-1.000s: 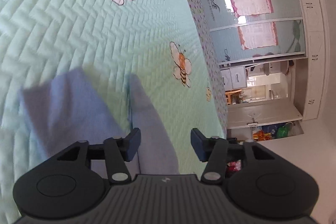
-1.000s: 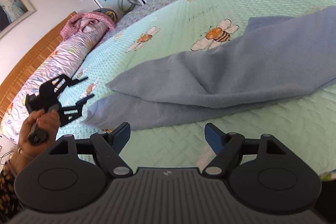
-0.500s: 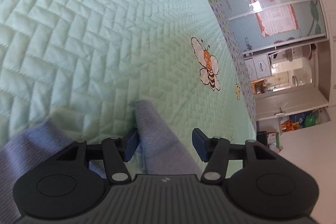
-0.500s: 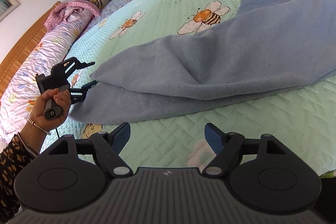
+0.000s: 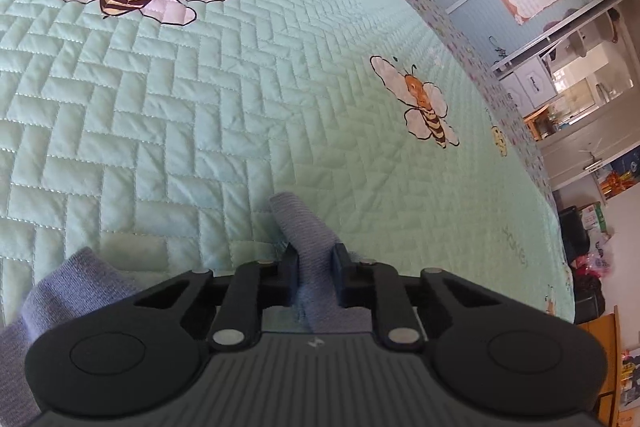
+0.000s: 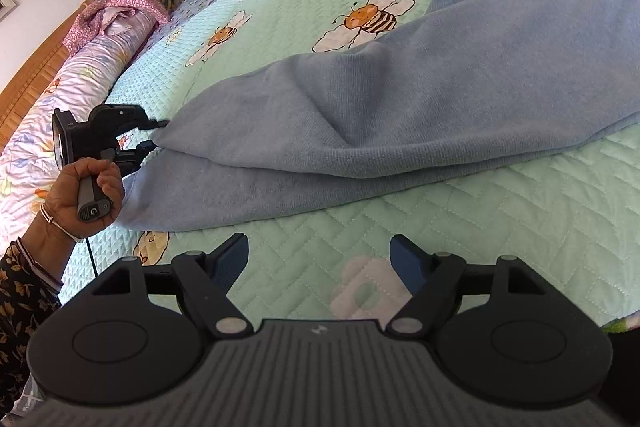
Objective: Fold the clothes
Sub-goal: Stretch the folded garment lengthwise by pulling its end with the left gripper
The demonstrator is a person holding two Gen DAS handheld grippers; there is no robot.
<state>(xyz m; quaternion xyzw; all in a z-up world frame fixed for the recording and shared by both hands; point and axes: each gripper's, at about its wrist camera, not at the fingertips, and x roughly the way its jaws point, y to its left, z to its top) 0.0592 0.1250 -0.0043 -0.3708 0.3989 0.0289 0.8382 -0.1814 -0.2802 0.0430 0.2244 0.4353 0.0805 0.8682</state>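
A blue garment (image 6: 420,99) is shown lying lengthwise across the mint quilted bedspread (image 6: 500,211) of a bed, doubled so that an upper layer rests on a lower one whose edge projects toward the camera. The left gripper (image 5: 316,261) is seen closed on a narrow ridge of the garment's cloth, which is pinched between its fingers and stands up just beyond them; in the right wrist view the same gripper, held in the left hand (image 6: 86,187), is placed at the end of the garment nearest the rolled floral bedding (image 6: 52,99) at the head of the bed. The right gripper (image 6: 320,263) is held with its fingers spread and nothing between them, above bare bedspread just short of the garment's near edge. The step in hand is judged to be the securing of one end of the garment for a fold or a straightening pull. Whether the present doubling is a finished fold or a loose lie cannot be settled. For the next move, a second hold by the free gripper on the near edge is probably called for, so that the cloth can be kept taut and both layers carried together without slipping.
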